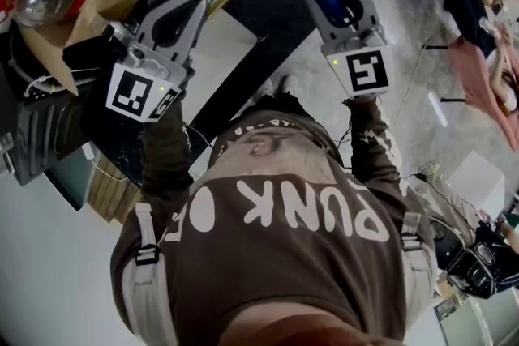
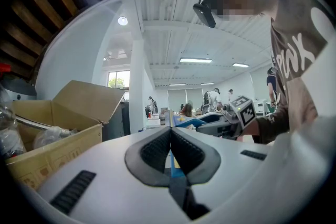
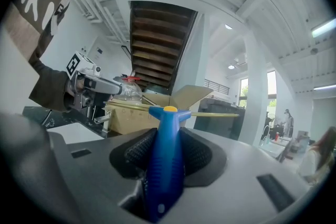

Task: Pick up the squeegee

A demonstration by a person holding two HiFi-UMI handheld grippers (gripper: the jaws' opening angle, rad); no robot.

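Squeegee [image 3: 165,165] sits clamped by its handle in the right gripper [image 3: 169,136]. Left gripper [image 2: 170,136], at nine o'clock, pinches its blade [image 3: 215,113].

Illumination is bright and even in all three views. In the left gripper view, ceiling light strips [image 2: 195,60] and a far window [image 2: 118,79] supply the light, and the far window is overexposed. In the right gripper view, a right-hand window [image 3: 244,93] is blown out.

Both gripper views show strong barrel distortion and black corners. The near bodies of the left gripper [image 2: 170,132] and right gripper [image 3: 167,134] are soft. The squeegee [image 3: 165,165] handle blurs toward its near end.

In the head view the floor [image 1: 49,271] is bright. The worktop [image 1: 268,20] is dark, with little detail.
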